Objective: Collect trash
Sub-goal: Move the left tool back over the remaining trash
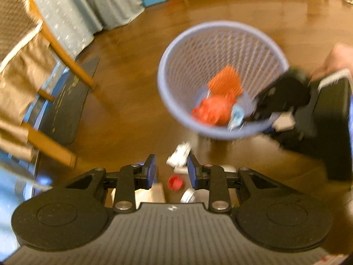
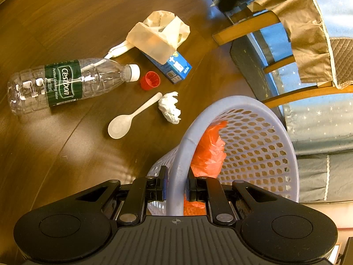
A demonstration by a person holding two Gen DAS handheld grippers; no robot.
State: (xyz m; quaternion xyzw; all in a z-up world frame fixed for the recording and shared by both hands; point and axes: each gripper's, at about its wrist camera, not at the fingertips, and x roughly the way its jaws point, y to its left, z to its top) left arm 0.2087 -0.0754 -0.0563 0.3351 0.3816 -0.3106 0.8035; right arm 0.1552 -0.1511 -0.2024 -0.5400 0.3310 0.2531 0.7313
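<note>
A wooden chair (image 2: 253, 27) stands on the brown wooden floor (image 2: 66, 11), with a tan cloth (image 2: 306, 35) draped over its frame. Beside it hang pale blue star-patterned covers (image 2: 320, 119), and a dark mat (image 1: 66, 108) lies under the chair legs.

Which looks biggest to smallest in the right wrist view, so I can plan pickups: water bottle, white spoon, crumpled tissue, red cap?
1. water bottle
2. white spoon
3. crumpled tissue
4. red cap
Tissue and cap look close in size.
</note>
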